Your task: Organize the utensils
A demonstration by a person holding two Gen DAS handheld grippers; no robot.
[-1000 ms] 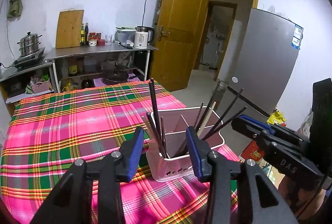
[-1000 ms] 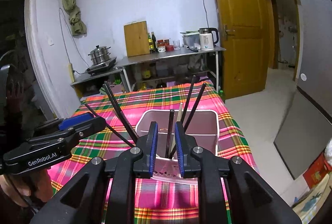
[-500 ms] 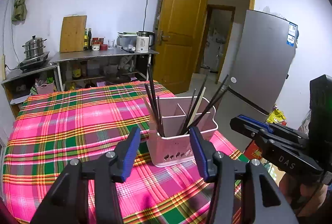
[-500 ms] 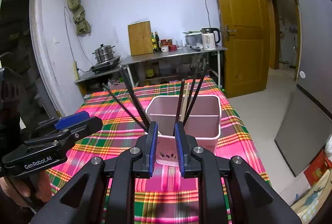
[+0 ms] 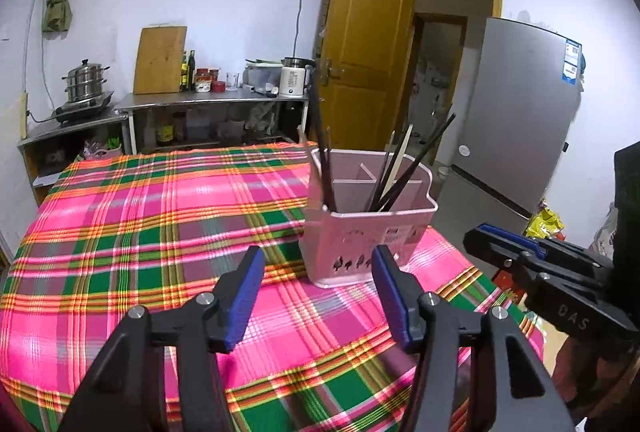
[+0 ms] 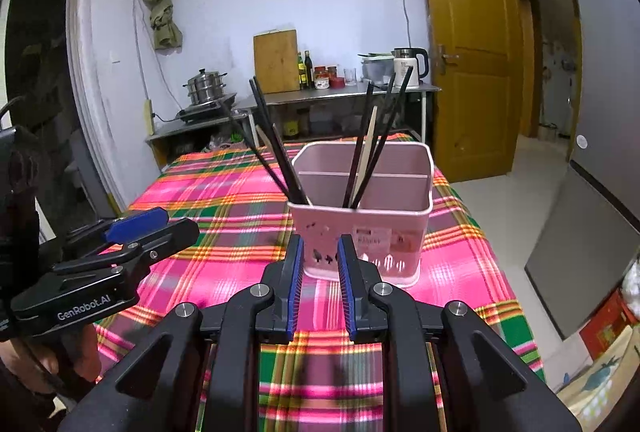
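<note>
A: The left gripper (image 5: 316,296) has its two blue pads wide apart and holds nothing. The right gripper (image 6: 318,284) has its pads close to each other, with only a narrow gap, and nothing is between them.

B: And where is the pink utensil holder (image 5: 368,228)?

A: In the left wrist view it stands in the middle of the frame, on the plaid tablecloth (image 5: 160,232), just above the open pads. In the right wrist view it is in the centre too, directly behind the fingertips.

B: How does it look?

A: It is upright, with inner dividers. The dark chopsticks (image 6: 276,148) lean to the left of the frame, and another group with one pale stick leans to the right.

B: Which step is it?

A: I judge the sorting is nearly finished, since no utensil lies on the cloth. The next move perhaps calls for checking the table or straightening the sticks.
</note>
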